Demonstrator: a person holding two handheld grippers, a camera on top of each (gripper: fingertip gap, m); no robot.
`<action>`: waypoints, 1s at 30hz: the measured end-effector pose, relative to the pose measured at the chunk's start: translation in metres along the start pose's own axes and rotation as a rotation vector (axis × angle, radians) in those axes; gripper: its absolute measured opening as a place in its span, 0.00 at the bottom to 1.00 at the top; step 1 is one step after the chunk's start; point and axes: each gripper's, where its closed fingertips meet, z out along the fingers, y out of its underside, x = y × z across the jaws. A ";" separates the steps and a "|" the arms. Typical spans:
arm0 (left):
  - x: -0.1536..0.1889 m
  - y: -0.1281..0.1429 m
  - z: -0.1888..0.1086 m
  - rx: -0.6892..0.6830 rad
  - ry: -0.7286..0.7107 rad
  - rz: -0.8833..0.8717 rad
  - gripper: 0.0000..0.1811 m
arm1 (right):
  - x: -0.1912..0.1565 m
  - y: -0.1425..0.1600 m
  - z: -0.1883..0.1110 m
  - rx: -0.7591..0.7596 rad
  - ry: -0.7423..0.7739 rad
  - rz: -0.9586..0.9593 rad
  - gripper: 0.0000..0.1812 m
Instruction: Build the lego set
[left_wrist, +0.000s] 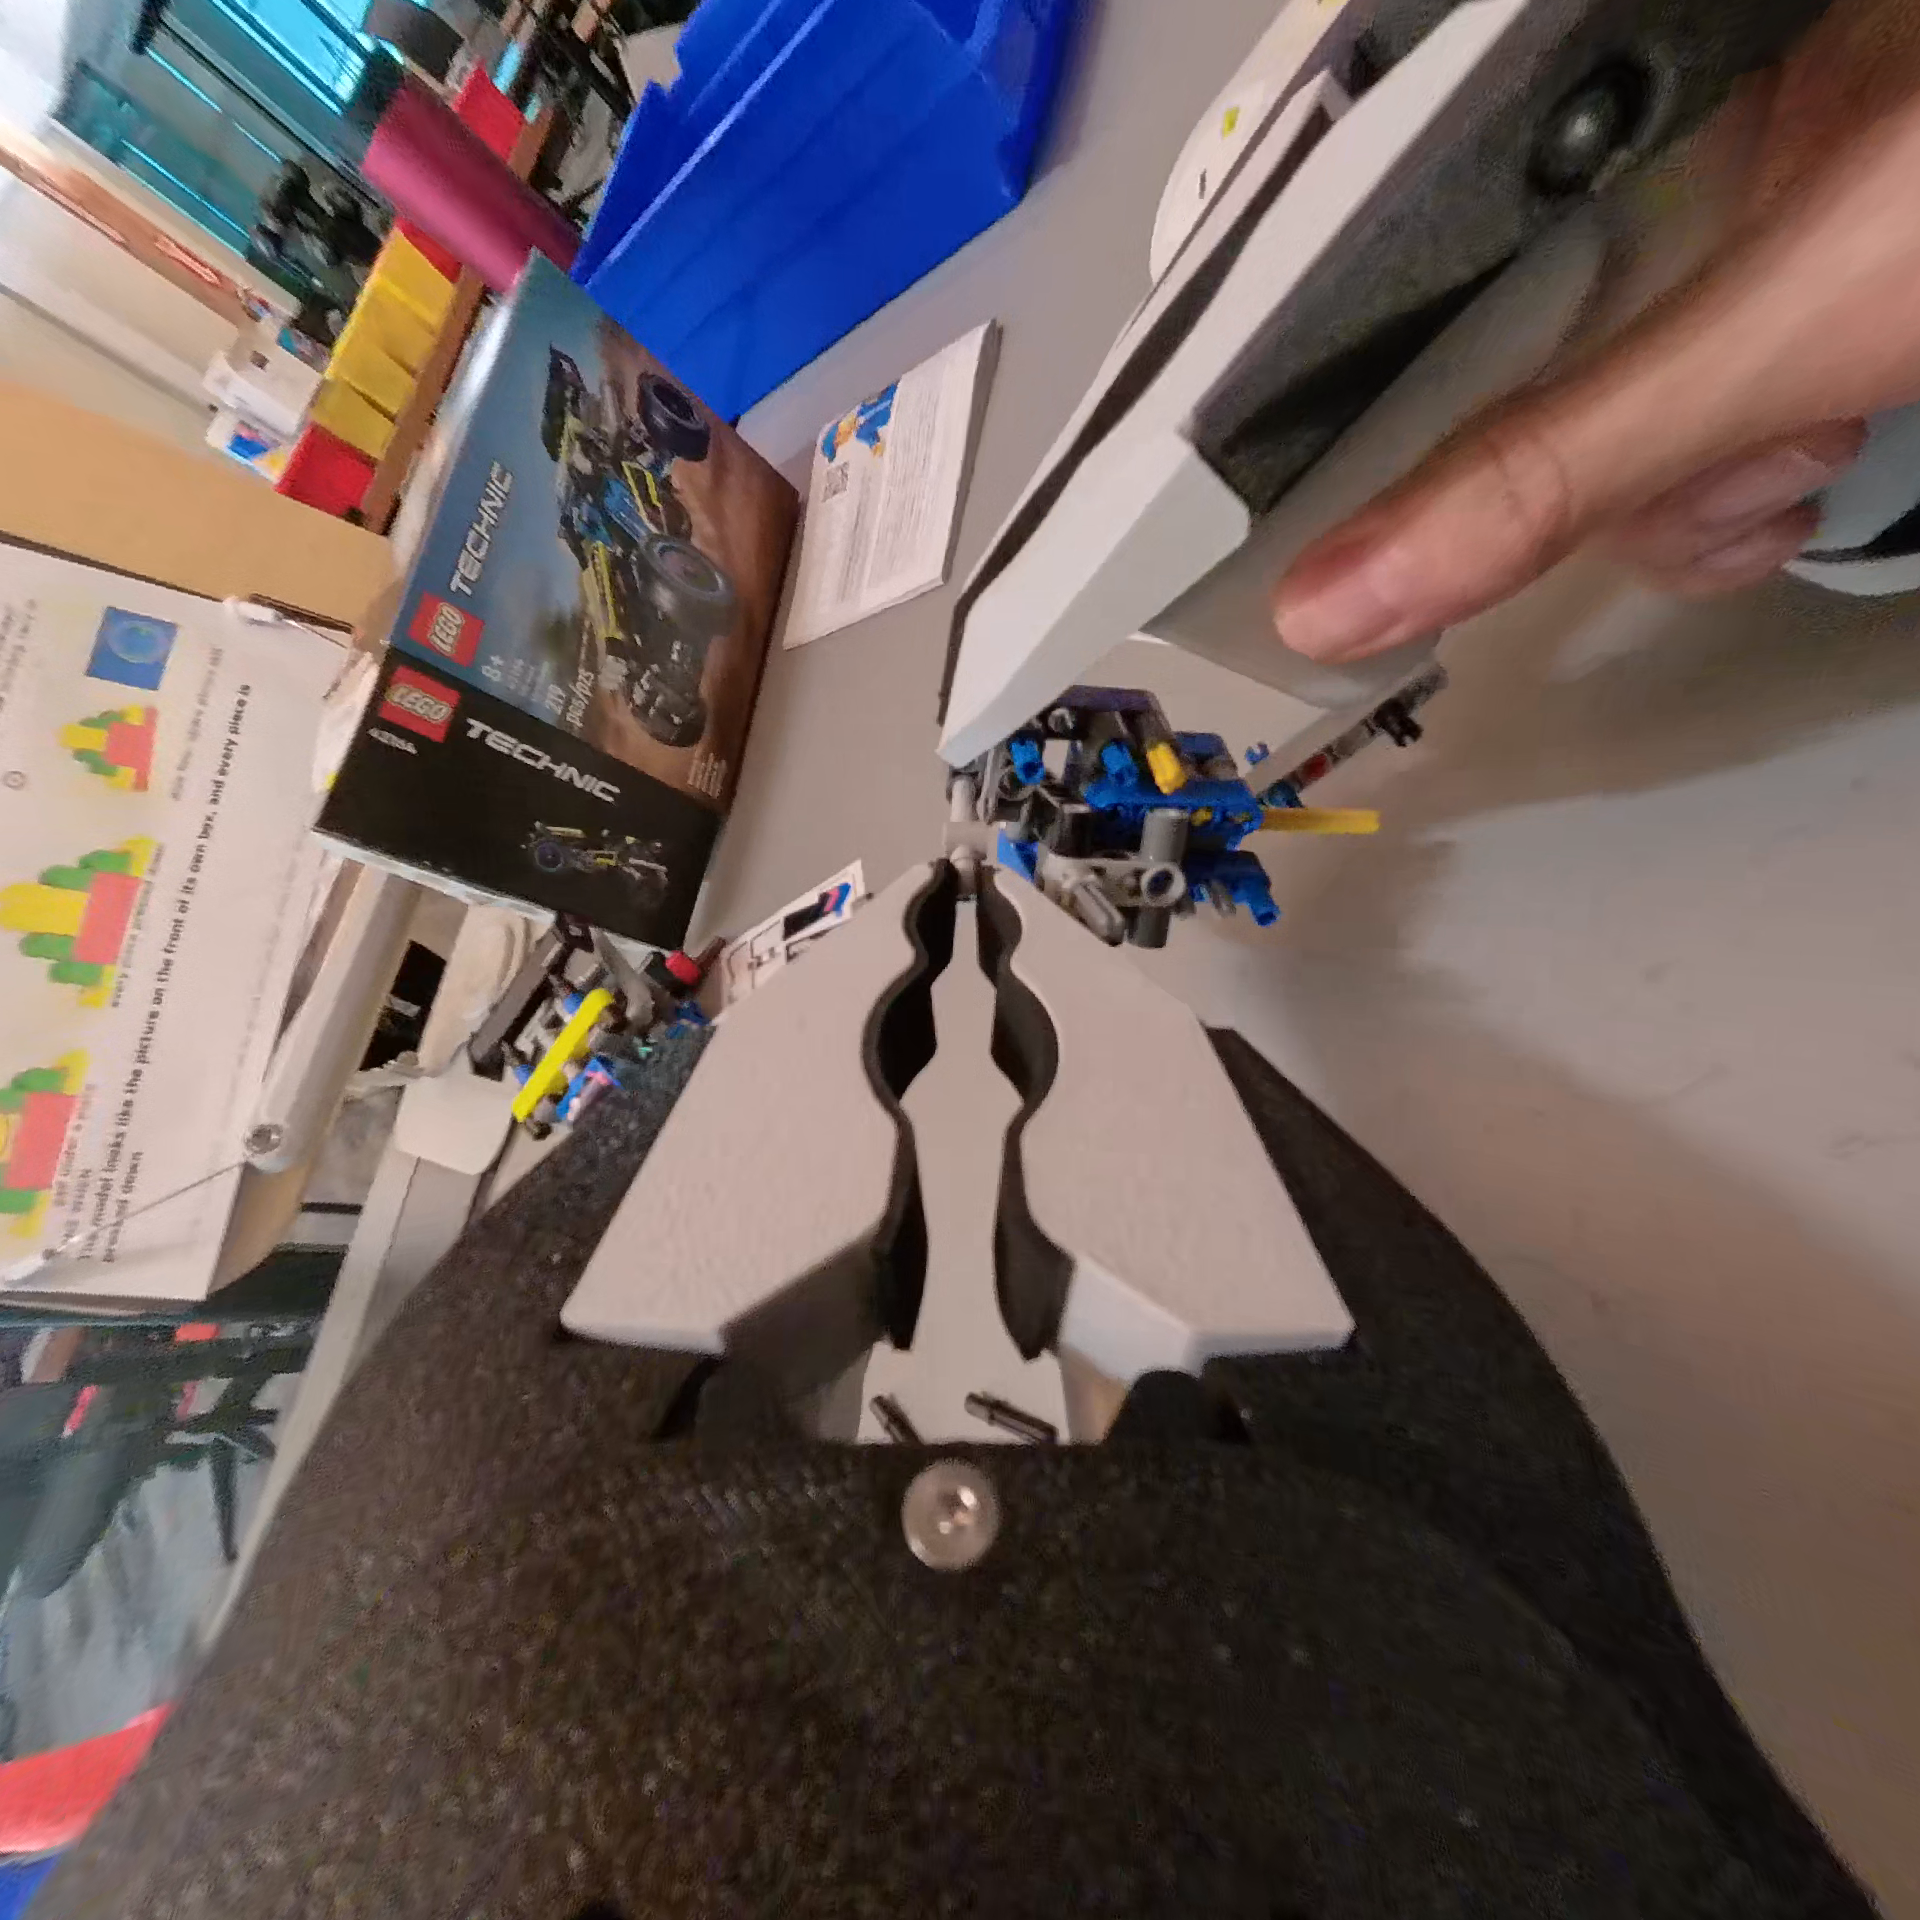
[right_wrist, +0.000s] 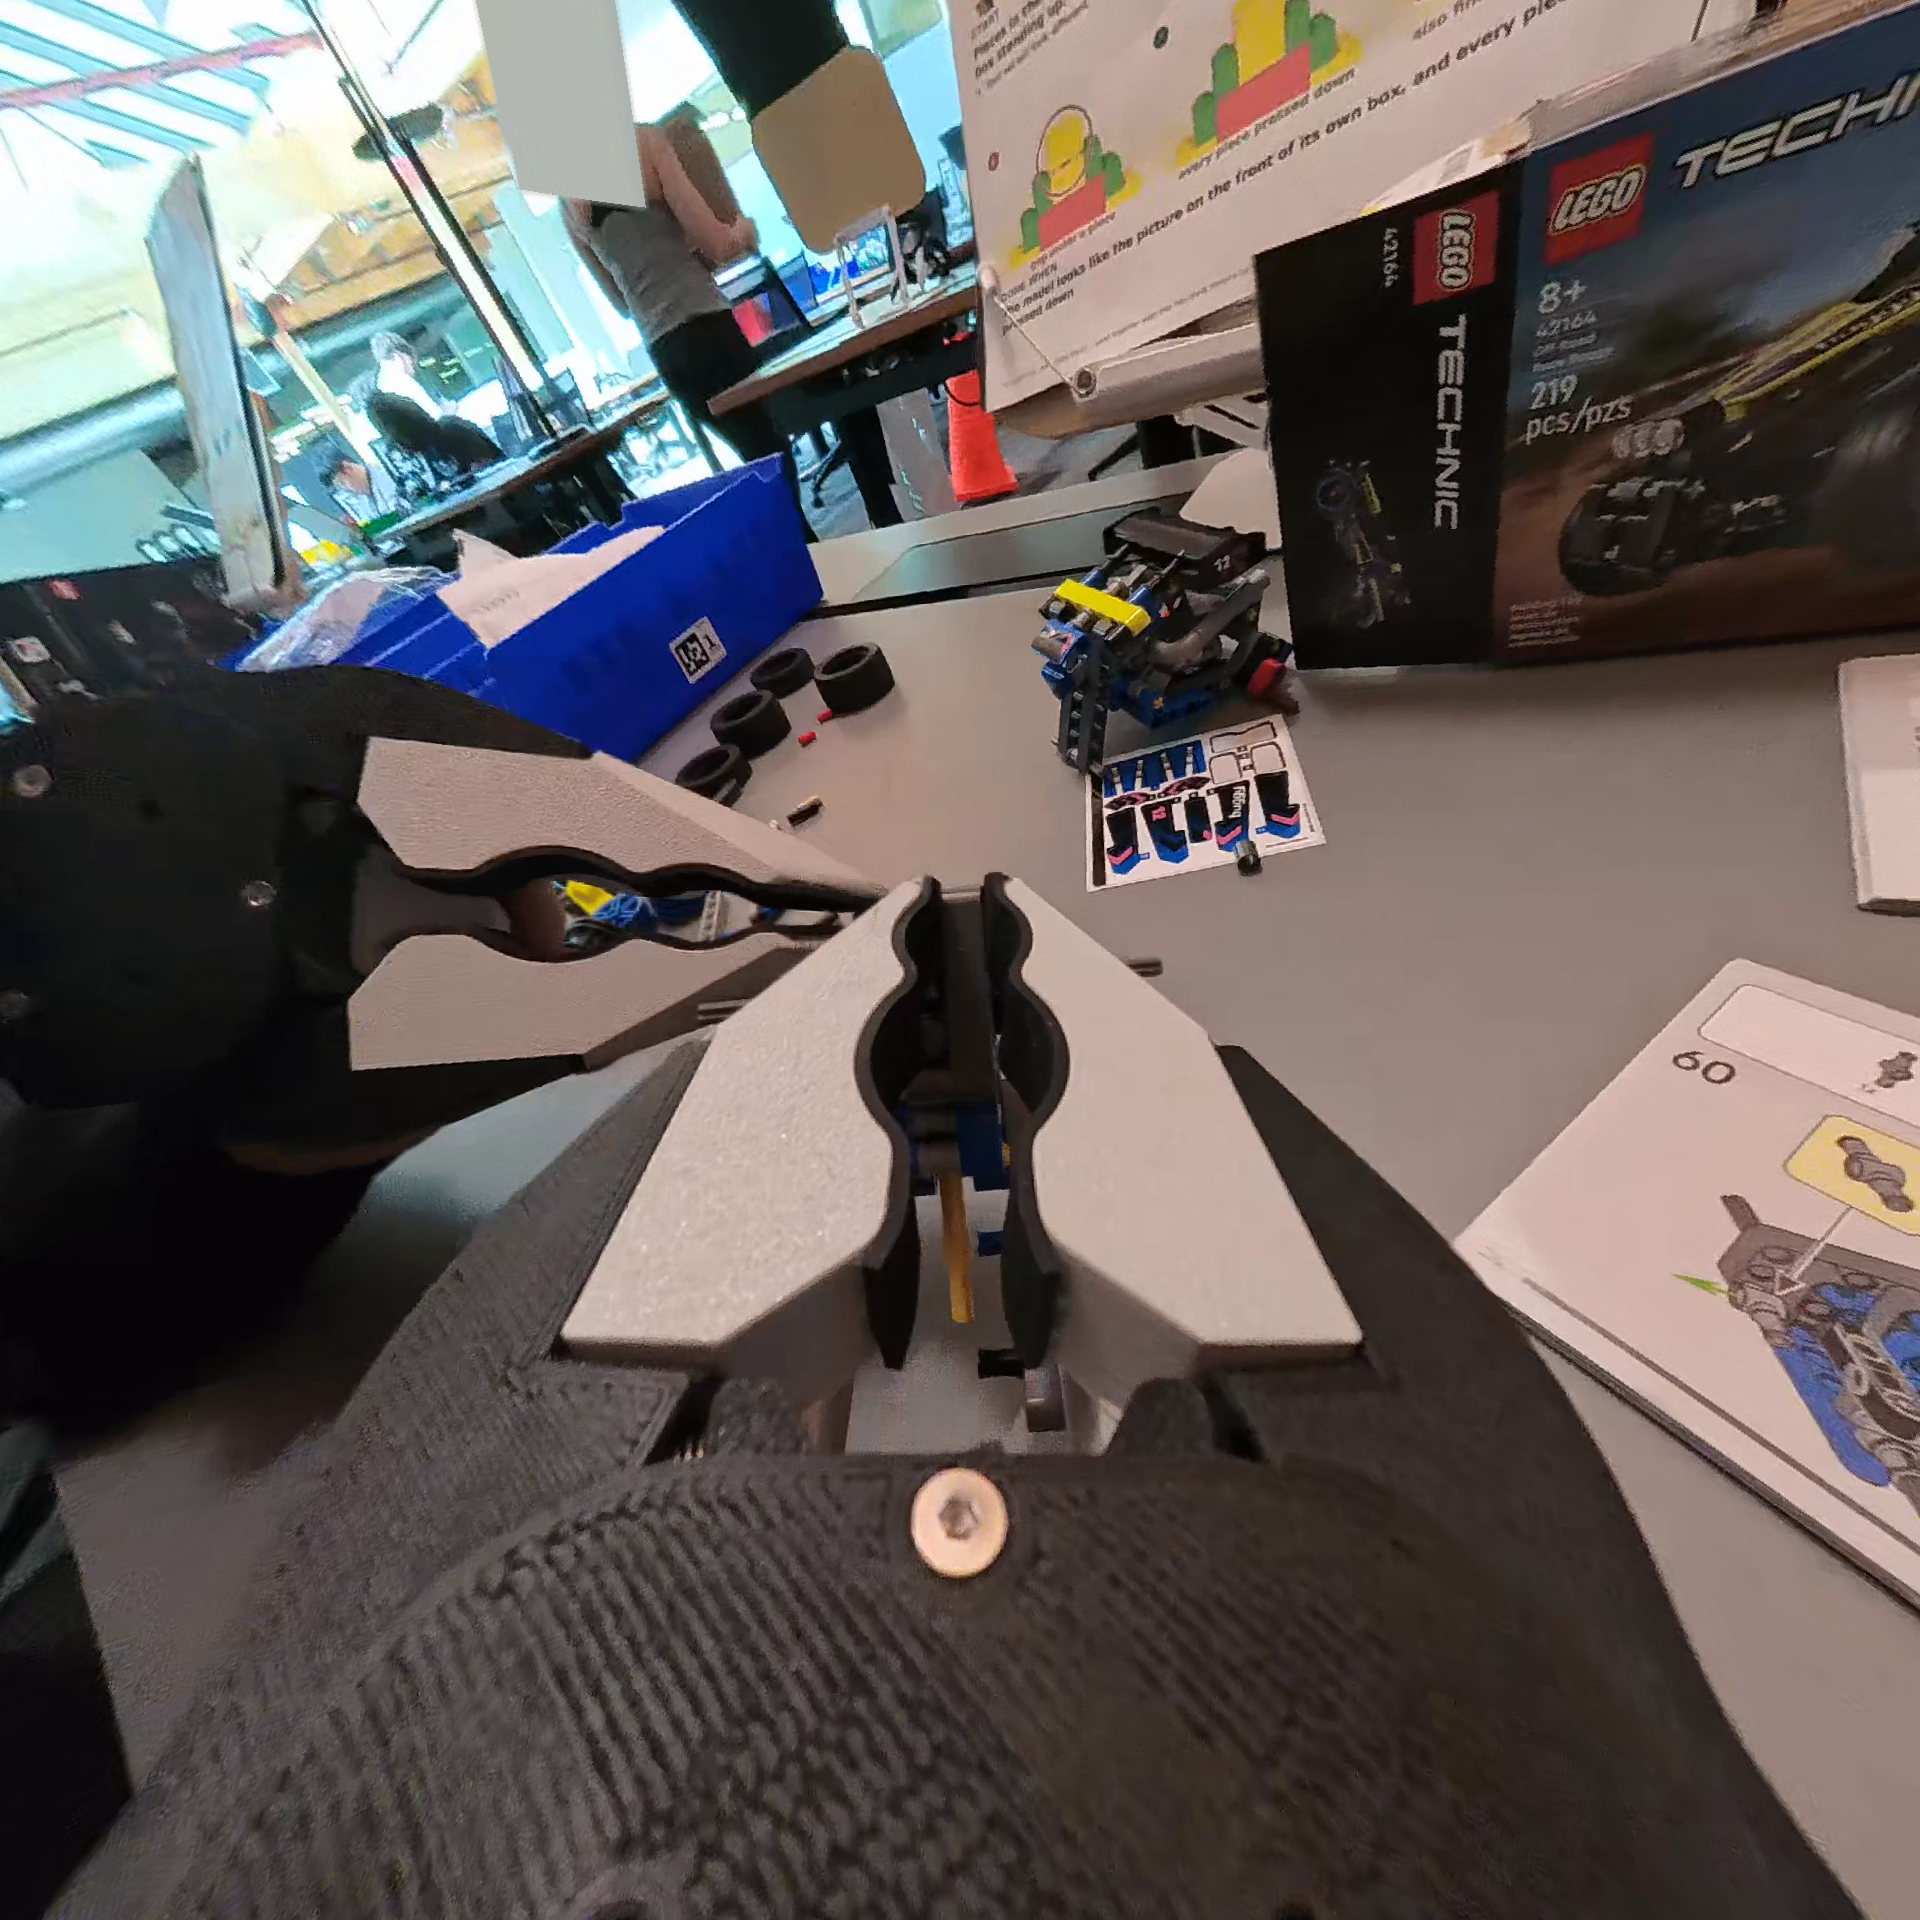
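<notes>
My right gripper (right_wrist: 961, 896) is shut on a blue and grey Technic assembly (right_wrist: 961, 1132) with a yellow axle sticking out, held above the grey table. The assembly also shows in the left wrist view (left_wrist: 1132, 821), under the right gripper's finger (left_wrist: 1081, 561), which a hand holds. My left gripper (left_wrist: 961, 871) is turned on its side with its tips closed on a small grey piece (left_wrist: 966, 854) at the edge of that assembly. In the right wrist view the left gripper (right_wrist: 868, 902) comes in from the left and meets my right fingertips.
A second sub-assembly with a yellow plate (right_wrist: 1153, 644), a sticker sheet (right_wrist: 1200, 816), several black tyres (right_wrist: 790, 696) and small loose pins lie on the table. A blue bin (right_wrist: 644, 613), the set's box (right_wrist: 1600, 416) and an open instruction booklet (right_wrist: 1714, 1247) stand around. My left and right fingertips are right by each other.
</notes>
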 end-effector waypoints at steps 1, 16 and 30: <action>0.001 0.001 0.001 -0.007 0.018 -0.018 0.01 | 0.000 0.001 0.000 -0.001 0.012 -0.008 0.04; 0.008 0.008 0.008 -0.007 -0.044 0.113 0.01 | -0.001 0.017 0.012 -0.064 0.045 -0.097 0.05; 0.008 0.006 0.022 0.134 -0.060 0.110 0.01 | 0.021 0.012 0.005 -0.143 -0.027 0.069 0.04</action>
